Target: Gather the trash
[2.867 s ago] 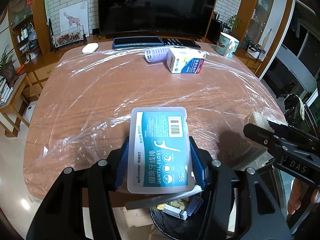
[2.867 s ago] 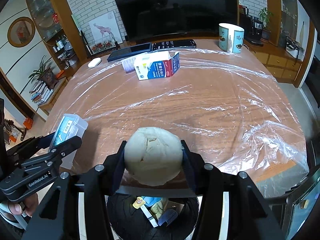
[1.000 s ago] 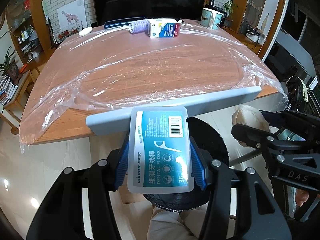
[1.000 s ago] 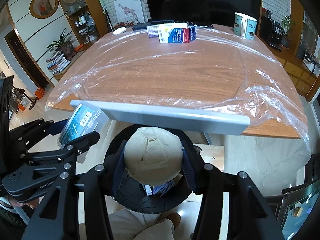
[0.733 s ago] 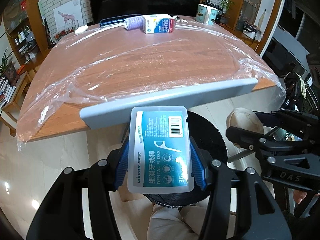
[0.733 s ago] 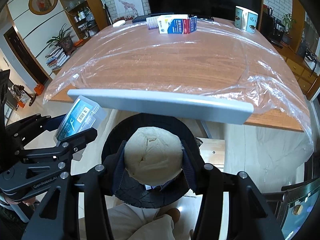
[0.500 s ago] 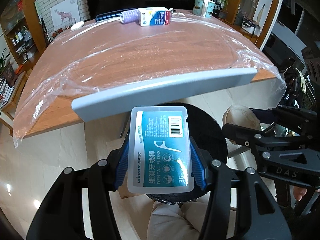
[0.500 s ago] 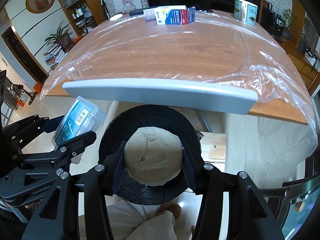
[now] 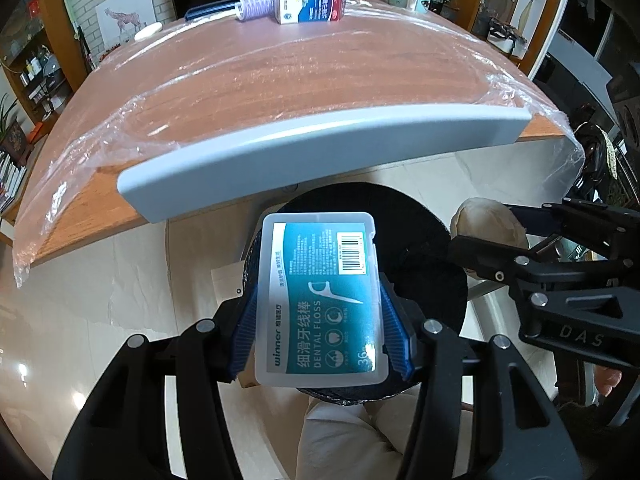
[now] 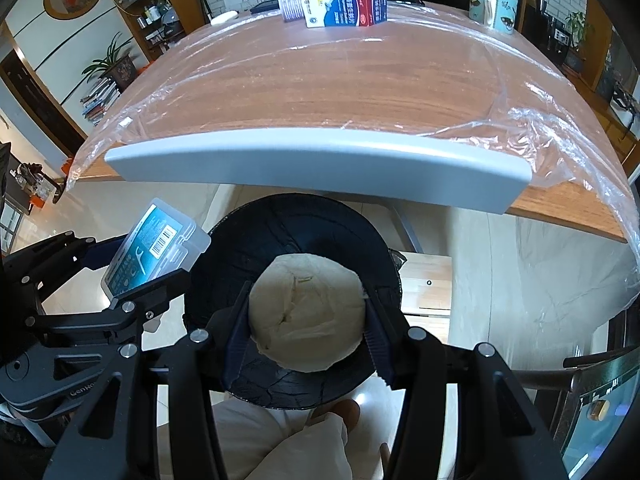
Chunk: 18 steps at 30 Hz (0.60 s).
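My left gripper (image 9: 320,332) is shut on a clear plastic dental floss box (image 9: 320,300) with a teal label, held over the black trash bin (image 9: 432,248) below the table edge. My right gripper (image 10: 306,316) is shut on a pale round bun (image 10: 306,312), which hangs right over the mouth of the same bin (image 10: 288,232). In the right wrist view the floss box (image 10: 154,248) and the left gripper (image 10: 132,276) sit at the bin's left rim. In the left wrist view the bun (image 9: 488,226) and the right gripper (image 9: 492,236) are at the bin's right rim.
A wooden table under clear plastic film (image 9: 304,72) lies ahead, with a grey chair back (image 9: 320,148) at its near edge. A milk carton (image 9: 310,4), a purple roller (image 9: 256,4) and a mug (image 10: 494,0) stand at the far side. A person's light trouser legs (image 10: 280,440) are below the bin.
Both grippers have sunk and tilted further down, so the bin fills more of each view and the table edge has moved up. Both grips are unchanged.
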Each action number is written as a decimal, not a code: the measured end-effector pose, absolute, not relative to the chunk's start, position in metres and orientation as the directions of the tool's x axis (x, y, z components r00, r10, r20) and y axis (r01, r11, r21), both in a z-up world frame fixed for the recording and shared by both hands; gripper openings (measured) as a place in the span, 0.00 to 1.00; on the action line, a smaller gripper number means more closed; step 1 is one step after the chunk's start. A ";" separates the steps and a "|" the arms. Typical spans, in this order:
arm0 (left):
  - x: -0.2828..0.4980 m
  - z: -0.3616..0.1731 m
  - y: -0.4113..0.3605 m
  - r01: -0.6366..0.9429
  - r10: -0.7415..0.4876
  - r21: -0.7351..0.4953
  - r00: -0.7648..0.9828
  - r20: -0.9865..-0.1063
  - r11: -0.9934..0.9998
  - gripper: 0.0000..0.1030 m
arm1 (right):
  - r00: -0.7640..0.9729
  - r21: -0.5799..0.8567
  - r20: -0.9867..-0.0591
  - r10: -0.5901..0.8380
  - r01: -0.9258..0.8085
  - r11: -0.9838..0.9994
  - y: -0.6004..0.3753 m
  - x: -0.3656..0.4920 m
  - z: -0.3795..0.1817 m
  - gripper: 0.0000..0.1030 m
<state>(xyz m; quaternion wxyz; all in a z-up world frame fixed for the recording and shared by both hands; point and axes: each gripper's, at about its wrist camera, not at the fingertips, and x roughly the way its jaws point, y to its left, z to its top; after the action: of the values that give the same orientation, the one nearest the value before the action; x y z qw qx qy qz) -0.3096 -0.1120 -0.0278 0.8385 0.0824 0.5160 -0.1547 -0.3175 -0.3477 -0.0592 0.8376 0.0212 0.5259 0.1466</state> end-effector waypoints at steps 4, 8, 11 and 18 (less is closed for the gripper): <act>-0.307 -0.035 -0.112 0.345 -0.162 -0.014 0.404 -0.900 0.938 0.54 | 0.391 0.190 -0.882 0.263 -0.215 0.958 -0.347 -0.313 -0.066 0.49; -0.306 -0.042 -0.111 0.346 -0.151 -0.008 0.391 -0.908 0.938 0.54 | 0.379 0.190 -0.888 0.259 -0.210 0.959 -0.345 -0.312 -0.073 0.49; -0.305 -0.046 -0.109 0.345 -0.147 -0.006 0.383 -0.912 0.939 0.54 | 0.372 0.193 -0.892 0.258 -0.204 0.960 -0.344 -0.311 -0.076 0.49; -0.304 -0.053 -0.109 0.349 -0.141 -0.003 0.372 -0.917 0.937 0.54 | 0.359 0.199 -0.897 0.256 -0.190 0.961 -0.344 -0.306 -0.083 0.49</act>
<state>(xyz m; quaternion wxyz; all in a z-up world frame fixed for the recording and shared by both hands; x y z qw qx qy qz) -0.3036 -0.1089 -0.0529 0.8228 0.0961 0.5401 -0.1488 -0.3062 -0.3437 -0.0835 0.8238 0.0302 0.5497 0.1355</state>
